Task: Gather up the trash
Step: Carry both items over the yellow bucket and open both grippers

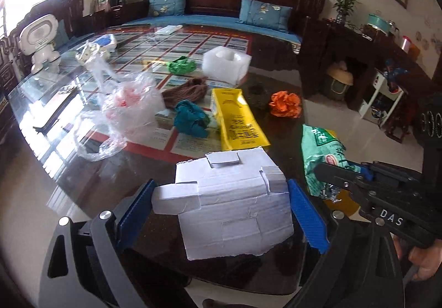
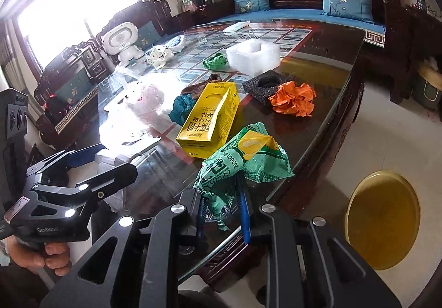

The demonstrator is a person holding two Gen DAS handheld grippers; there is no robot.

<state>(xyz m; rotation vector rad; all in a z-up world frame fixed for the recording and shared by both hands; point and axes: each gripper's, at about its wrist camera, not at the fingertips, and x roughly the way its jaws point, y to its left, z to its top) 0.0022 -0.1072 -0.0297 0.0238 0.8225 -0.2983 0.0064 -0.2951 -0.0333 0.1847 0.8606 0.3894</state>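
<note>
My left gripper (image 1: 221, 189) is shut on a flattened white cardboard box (image 1: 229, 203) and holds it above the near end of the glass-topped table (image 1: 276, 81). My right gripper (image 2: 221, 192) is shut on a crumpled green snack wrapper (image 2: 240, 161), which also shows in the left wrist view (image 1: 320, 156). On the table lie a yellow carton (image 2: 210, 123), an orange paper ball (image 2: 294, 99), a teal paper ball (image 1: 190, 118), a green paper ball (image 1: 181, 65), brown yarn (image 1: 185, 91), a clear plastic bag (image 1: 124, 109), a white foam block (image 1: 226, 65) and a black foam piece (image 2: 265, 87).
A yellow round bin (image 2: 384, 219) stands on the floor right of the table. A white toy robot (image 1: 41, 40) and a small drone-like toy (image 2: 160, 55) sit at the table's far left. A wooden sofa with blue cushions (image 1: 248, 12) lies behind.
</note>
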